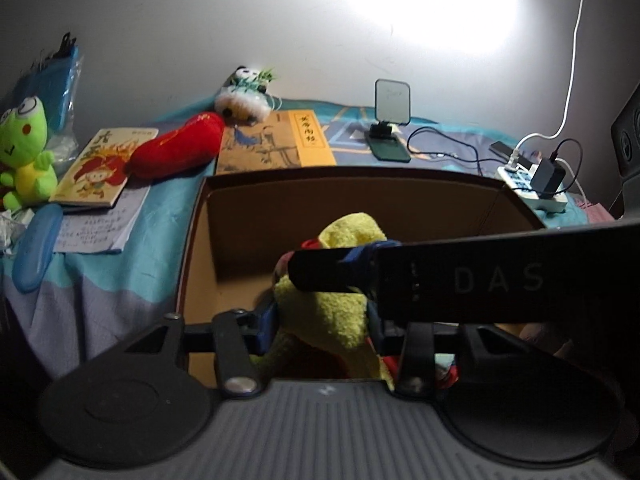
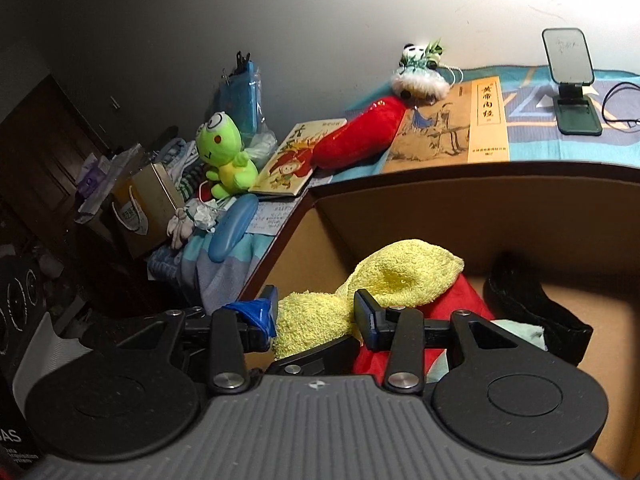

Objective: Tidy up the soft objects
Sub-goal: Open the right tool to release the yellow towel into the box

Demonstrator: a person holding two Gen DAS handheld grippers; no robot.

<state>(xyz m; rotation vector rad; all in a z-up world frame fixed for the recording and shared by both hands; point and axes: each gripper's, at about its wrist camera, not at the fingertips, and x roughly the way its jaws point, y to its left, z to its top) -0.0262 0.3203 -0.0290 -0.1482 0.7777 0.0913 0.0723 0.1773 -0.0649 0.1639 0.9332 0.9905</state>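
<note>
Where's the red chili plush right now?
The red chili plush lies outside the cardboard box, upper left in both wrist views, between two books, just below the panda toy.

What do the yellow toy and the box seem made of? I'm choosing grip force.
Yellow toy: looks like soft terry plush, matte, with a looped nubby pile that dents between the tools.
Box: plain brown cardboard, matte, with flat creased walls and raw edges.

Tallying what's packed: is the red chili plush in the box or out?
Out: red chili plush lies on the bed beyond the cardboard box.
</note>
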